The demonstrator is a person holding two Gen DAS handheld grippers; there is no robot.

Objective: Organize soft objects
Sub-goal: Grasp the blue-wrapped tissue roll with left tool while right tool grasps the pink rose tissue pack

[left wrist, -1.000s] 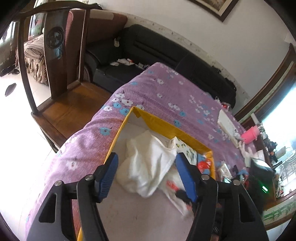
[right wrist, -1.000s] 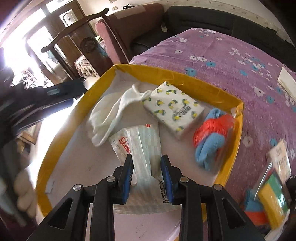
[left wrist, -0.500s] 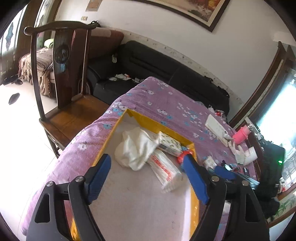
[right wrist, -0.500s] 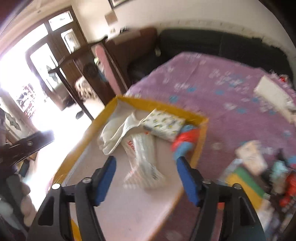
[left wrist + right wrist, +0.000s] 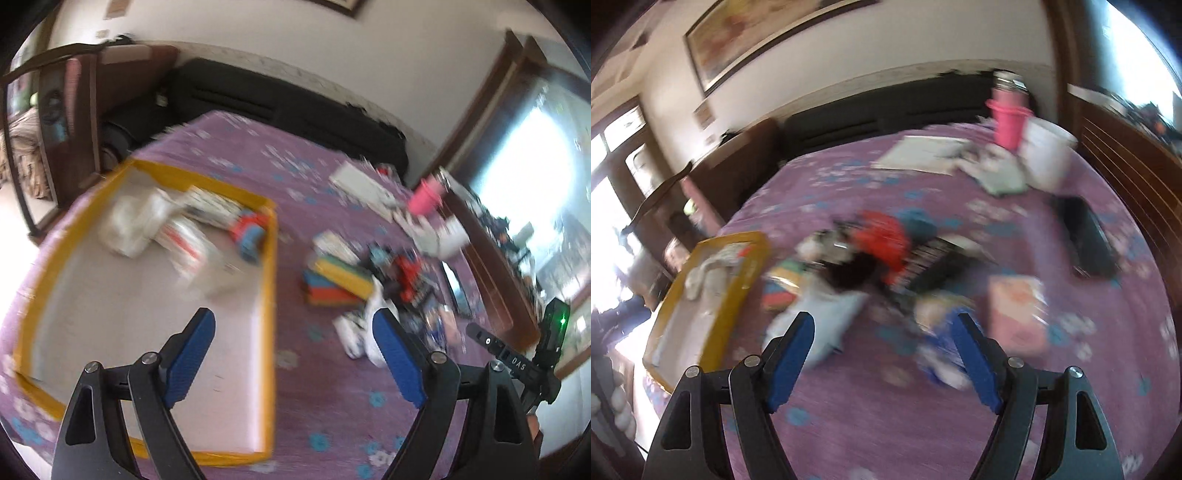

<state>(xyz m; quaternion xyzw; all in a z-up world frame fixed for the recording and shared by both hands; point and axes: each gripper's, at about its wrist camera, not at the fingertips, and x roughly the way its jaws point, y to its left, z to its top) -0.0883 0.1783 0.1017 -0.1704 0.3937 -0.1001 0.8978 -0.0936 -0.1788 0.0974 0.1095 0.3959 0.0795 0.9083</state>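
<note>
- We're looking across a purple flowered cover (image 5: 332, 177) spread over the tabletop, a black sofa (image 5: 280, 107) running along the far wall and bright window light coming in at the side.
- The yellow-rimmed tray (image 5: 271, 280) is sitting on the cover, and soft things are already lying at its far end: a white cloth (image 5: 129, 225), a wrapped tissue pack (image 5: 184, 251), a patterned tissue pack (image 5: 214, 206) and a red-and-blue bundle (image 5: 249, 234).
- The left gripper (image 5: 291, 354) is hanging above the tray's near corner, its blue pads (image 5: 190, 363) standing wide apart; its jaws have just been opening and nothing is sitting between them.
- The right gripper (image 5: 881, 358) is facing the loose heap beside the tray, also wide and empty; its jaws have just been opening too.
- That heap is still waiting: a stack of coloured sponges (image 5: 338, 284), a pale plastic bag (image 5: 827, 314), a red cloth (image 5: 882, 236) and a pink packet (image 5: 1015, 310), all blurred and hard to separate.
- A pink cup (image 5: 1006, 118) and a white tub (image 5: 1045, 151) are standing far back, well apart from the heap.
- So I'm judging this as partway: a handful stowed, the larger share still lying out on the cover.
</note>
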